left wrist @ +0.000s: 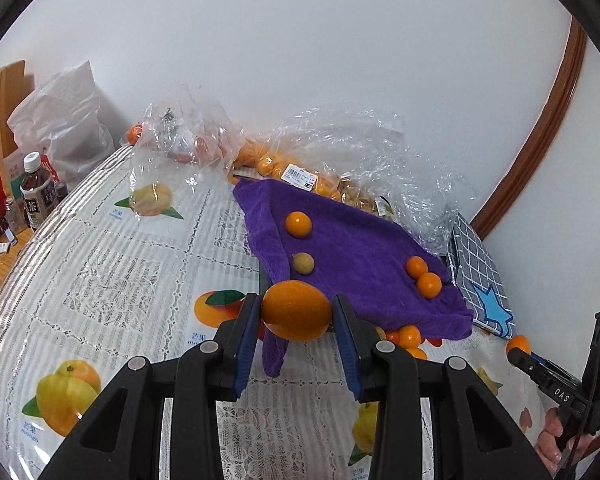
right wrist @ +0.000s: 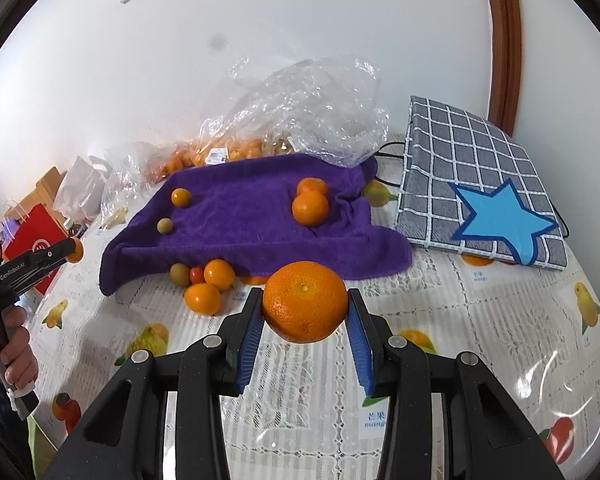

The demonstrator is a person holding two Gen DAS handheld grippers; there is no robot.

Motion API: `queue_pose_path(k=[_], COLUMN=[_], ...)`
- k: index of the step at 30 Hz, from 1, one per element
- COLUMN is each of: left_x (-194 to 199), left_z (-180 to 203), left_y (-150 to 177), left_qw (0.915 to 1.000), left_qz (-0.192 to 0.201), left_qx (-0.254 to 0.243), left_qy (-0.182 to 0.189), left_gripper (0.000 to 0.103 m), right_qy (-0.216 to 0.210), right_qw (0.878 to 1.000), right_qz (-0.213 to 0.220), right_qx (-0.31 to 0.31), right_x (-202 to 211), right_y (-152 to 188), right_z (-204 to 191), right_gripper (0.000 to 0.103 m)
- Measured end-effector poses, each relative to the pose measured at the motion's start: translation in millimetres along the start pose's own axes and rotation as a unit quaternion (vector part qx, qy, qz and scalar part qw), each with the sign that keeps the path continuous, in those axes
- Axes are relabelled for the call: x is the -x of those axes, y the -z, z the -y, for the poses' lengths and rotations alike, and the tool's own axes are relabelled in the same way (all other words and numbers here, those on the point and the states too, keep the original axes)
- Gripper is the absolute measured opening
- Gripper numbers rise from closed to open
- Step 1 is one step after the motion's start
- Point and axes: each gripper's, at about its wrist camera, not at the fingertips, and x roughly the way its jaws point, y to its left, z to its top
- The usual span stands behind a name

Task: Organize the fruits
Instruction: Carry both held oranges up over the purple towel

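Orange kumquat [left wrist: 297, 310] sits clamped between the left gripper [left wrist: 296, 320] pads, raised near the purple towel [left wrist: 360, 256], presumably for sorting among the small fruit there. Right wrist view: right gripper [right wrist: 305, 312] jaws grip a mandarin [right wrist: 305, 307] above the tablecloth [right wrist: 480, 320], likely bound beside the two mandarins [right wrist: 310, 202] on the towel.

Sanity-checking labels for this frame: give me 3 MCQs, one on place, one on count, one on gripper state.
1. Where is the pale olive fruit on the purple towel?
A. beside the two tangerines
B. near the left edge, below a small orange fruit
C. on the checked bag

2. How many fruits lie on top of the towel?
A. two
B. four
C. seven

3. What is the right hand-held gripper doing?
A. open, empty
B. shut on a tangerine
C. holding the towel

Answers:
1 B: the olive fruit sits near the purple towel's left edge.
2 B: two left, two right.
3 B: the right hand-held gripper clamps the tangerine.
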Motion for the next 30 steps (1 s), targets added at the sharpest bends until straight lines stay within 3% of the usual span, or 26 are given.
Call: queue_pose_path(k=[30], left_x=[-22.0], left_z=[19.0], left_y=[-36.9], left_qw=[0.9999], left_qz=[-0.004], left_qx=[-0.011], left_qy=[0.012], left_gripper=[0.035], right_qy=[0.008], right_qw=[1.0], right_qz=[0.013], right_qx=[0.002], right_x=[-22.6], right_y=[-33.6], right_z=[5.1], right_gripper=[0.04])
